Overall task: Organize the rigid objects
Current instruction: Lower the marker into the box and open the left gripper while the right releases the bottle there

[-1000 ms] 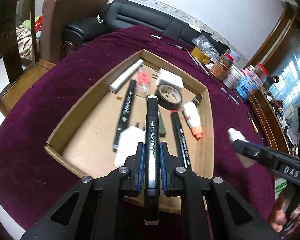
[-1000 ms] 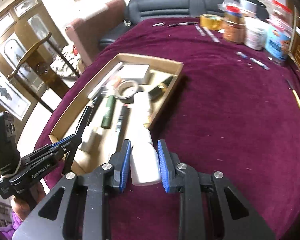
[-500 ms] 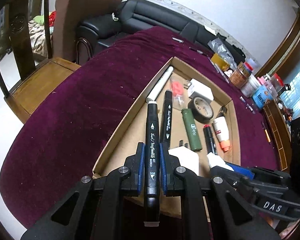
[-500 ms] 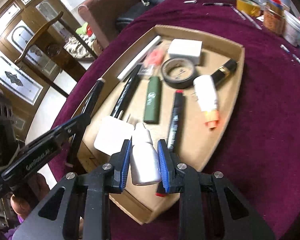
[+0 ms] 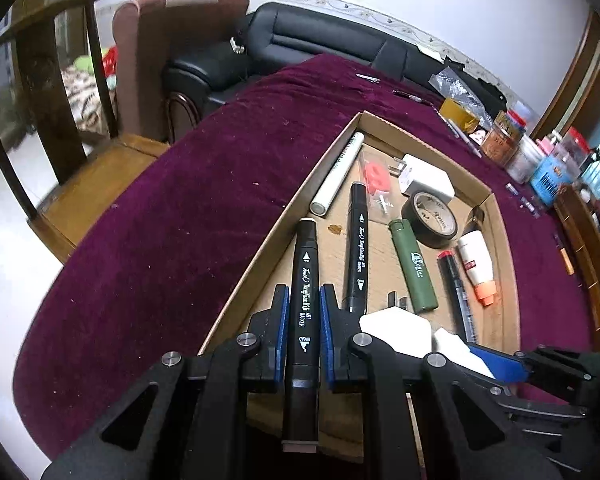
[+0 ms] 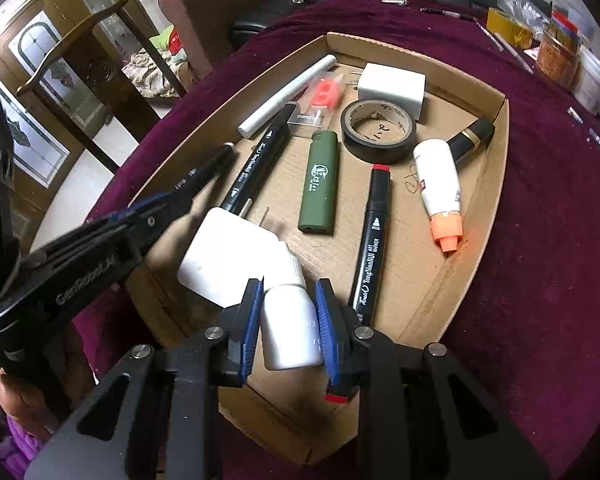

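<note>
tongs over the cardboard tray [image 6: 496, 184] on the counter [image 5: 172, 216].
left tongs [image 5: 304, 336] clamp a black marker [image 5: 305, 280]; right tongs [image 6: 286, 320] clamp a white bottle [image 6: 290, 324] beside the white charger [image 6: 228, 256].

Two wrist fisheyes, angled steeply down, close range.
Both share the cardboard tray [image 5: 500, 236] [image 6: 496, 184] on the bench [image 5: 188, 216] [image 6: 548, 216], seen from neighbouring near-edge positions.

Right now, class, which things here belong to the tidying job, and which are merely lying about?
Job:
left gripper gripping black marker
right gripper gripping white bottle
cardboard tray

Lying about:
jars
yellow tape roll
wooden chair
</note>
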Available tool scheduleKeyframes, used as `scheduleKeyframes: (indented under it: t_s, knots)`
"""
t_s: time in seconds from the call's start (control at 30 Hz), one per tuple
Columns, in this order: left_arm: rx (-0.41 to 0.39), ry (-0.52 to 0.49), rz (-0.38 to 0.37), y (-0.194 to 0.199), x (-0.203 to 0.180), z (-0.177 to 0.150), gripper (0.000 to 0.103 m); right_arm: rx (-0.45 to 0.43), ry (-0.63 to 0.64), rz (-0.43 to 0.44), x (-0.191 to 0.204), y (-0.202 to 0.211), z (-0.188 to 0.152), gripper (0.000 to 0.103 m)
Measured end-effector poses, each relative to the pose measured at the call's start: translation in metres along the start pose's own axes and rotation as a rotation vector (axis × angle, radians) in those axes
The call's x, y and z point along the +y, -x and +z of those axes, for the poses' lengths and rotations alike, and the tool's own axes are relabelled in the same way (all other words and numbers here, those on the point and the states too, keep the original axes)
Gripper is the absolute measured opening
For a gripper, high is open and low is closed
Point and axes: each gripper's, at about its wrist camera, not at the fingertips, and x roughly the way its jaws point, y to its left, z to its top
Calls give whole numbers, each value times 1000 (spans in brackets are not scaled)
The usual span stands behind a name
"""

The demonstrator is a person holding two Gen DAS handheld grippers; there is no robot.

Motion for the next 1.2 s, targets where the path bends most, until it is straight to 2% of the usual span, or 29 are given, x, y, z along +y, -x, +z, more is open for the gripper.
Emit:
scheduleKeyframes:
  t_s: [0.03,0.17,0.27,0.4,0.7,1.0,1.07,1.13,1.2]
  knots:
    - [-10,-18,18,0,-4,-1,12,12,-1,-37,-2,-4,-2,25]
    - [-26,-49,52,-2,-11,-3,12,11,8,-85,-3,-5,-4,25]
    - [-20,-47,49,-5,-11,-3,12,8,12,-84,-1,-5,-6,25]
    - [-21,-48,50,-5,-10,-3,12,7,29,-23,9,-5,-8,25]
    - [-26,-48,44,-5,-9,-3,12,-44,71,-127,16,-9,-5,25]
    - [-27,-63,63,-5,-12,-4,12,-58,41,-108,10,-8,-5,25]
    - [-28,-63,66,-6,-13,-3,12,-57,33,-108,9,-8,-6,30]
    - [-29,-61,66,-6,-13,-3,12,-64,20,-100,6,-5,-8,44]
    - [-30,-60,68,-7,-13,-3,12,-85,11,-89,4,0,-9,46]
